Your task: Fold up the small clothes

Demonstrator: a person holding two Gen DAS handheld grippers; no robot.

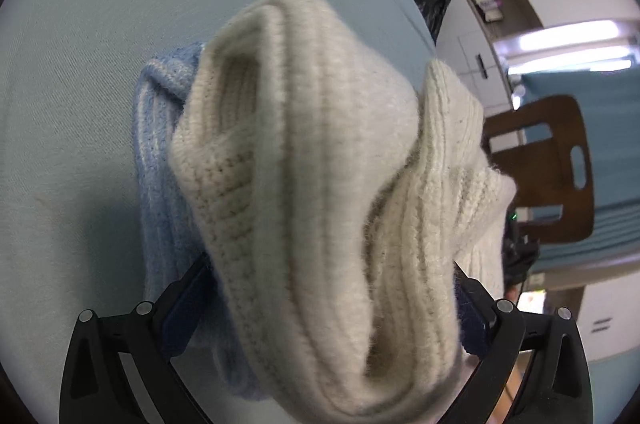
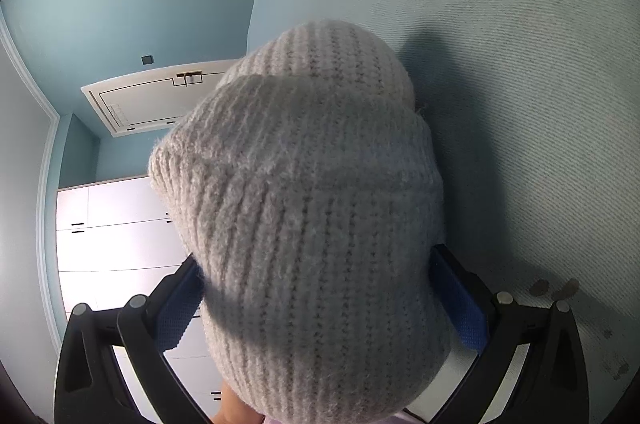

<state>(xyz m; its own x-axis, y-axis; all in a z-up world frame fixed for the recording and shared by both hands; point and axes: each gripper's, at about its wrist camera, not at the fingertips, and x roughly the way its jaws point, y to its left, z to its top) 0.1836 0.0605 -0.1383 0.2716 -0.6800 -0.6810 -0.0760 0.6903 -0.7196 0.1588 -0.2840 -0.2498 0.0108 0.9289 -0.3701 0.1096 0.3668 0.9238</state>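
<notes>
Pale blue cloth covers the work surface and fills much of both wrist views; beyond it stand white cabinets against a blue wall, and a brown wooden chair appears in the left wrist view. Left gripper: its two fingers are closed onto a thick bunch of cream ribbed knit garment, which rises in folds ahead of the jaws. A light blue knit piece lies against the cream knit's left side, next to the left finger; whether it is a separate item cannot be determined. Right gripper: its blue-padded fingers press against both sides of a grey-white ribbed knit, doubled over into a rounded bundle that blocks most of the view. Small dark marks show on the cloth near the right finger.
</notes>
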